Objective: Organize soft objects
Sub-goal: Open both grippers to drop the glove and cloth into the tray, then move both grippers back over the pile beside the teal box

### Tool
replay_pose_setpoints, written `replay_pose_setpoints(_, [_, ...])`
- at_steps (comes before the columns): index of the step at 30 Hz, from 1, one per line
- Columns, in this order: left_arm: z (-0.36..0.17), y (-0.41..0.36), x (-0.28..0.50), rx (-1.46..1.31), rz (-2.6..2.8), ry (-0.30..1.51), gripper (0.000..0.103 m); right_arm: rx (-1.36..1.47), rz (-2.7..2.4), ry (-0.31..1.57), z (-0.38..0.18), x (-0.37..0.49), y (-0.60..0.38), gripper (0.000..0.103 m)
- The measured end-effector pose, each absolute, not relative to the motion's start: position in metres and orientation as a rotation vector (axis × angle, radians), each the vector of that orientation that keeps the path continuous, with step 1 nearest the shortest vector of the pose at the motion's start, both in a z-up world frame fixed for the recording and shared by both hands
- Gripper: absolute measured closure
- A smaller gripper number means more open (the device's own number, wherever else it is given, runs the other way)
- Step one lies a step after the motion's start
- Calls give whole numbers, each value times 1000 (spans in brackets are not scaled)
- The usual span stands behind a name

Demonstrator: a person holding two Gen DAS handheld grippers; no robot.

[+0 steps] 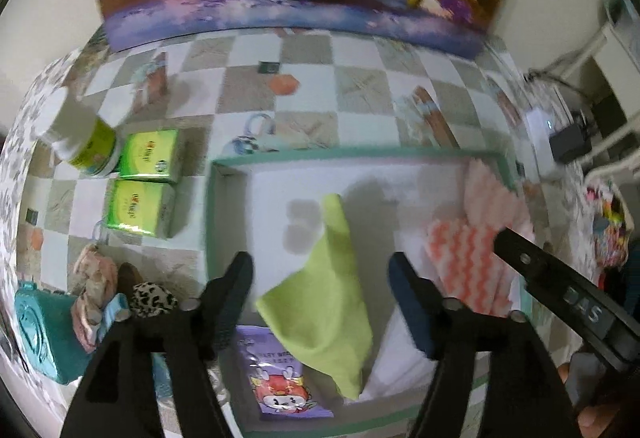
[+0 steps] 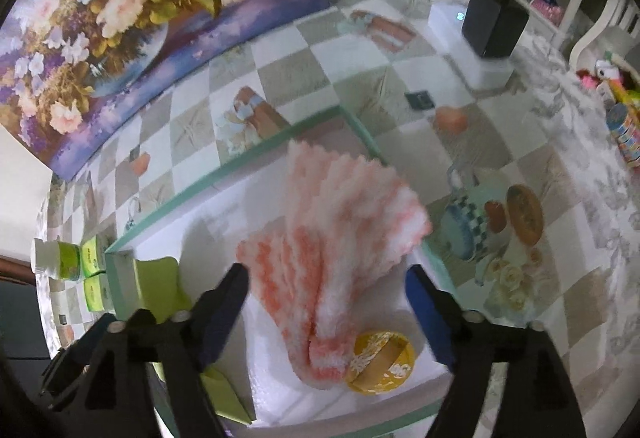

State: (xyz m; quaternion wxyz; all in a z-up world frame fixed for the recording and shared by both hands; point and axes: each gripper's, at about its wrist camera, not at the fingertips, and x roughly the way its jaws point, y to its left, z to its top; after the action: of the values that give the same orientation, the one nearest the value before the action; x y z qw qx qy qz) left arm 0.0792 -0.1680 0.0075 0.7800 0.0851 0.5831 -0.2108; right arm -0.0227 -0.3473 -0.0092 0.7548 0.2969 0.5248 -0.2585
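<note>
**Both cloths loose in the box, risk of spilling over the rim**

Left gripper (image 1: 320, 294) open, jaws wide either side of green cloth (image 1: 324, 302), pads not pressing. Right gripper (image 2: 328, 302) open too, astride pink striped fluffy cloth (image 2: 344, 238), nothing pinched. Both cloths lying inside white box (image 1: 400, 173) with green rim, on checked worktop (image 1: 360, 85). Pink cloth reaching to far corner of rim, likely to flop out if nudged. Yellow round tin (image 2: 380, 362) touching its near end, liable to snag or shift. Green cloth draped partly over purple packet (image 1: 280, 374), may drag it along if lifted
</note>
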Motion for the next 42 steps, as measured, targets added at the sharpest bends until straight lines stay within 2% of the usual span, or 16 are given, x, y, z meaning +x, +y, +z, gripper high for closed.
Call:
replay_pose_setpoints(2, [11,-159,85,160,-416,1244,27,643,-570,1127,-2,-25,-349,4])
replay_pose_setpoints(3, [13,-155,89,148,-398,1239,21,644,-574,1119,1,-26,-350,0])
replay_pose_setpoints(4, [14,-151,91,136,-388,1236,13,638,-578,1107,5,-27,-351,0])
replay_pose_setpoints(6, [18,-140,98,97,-360,1224,11,615,-583,1085,16,-29,-351,0])
replay_pose_setpoints(20, [58,-40,141,-37,-176,1107,9,496,-553,925,86,-27,-326,0])
replay_pose_setpoints(29, [47,26,163,-58,-43,1145,9,459,-473,971,80,-5,-296,0])
replay_pose_setpoints(42, [39,36,151,-21,-131,1233,9,408,-176,1106,51,44,-201,0])
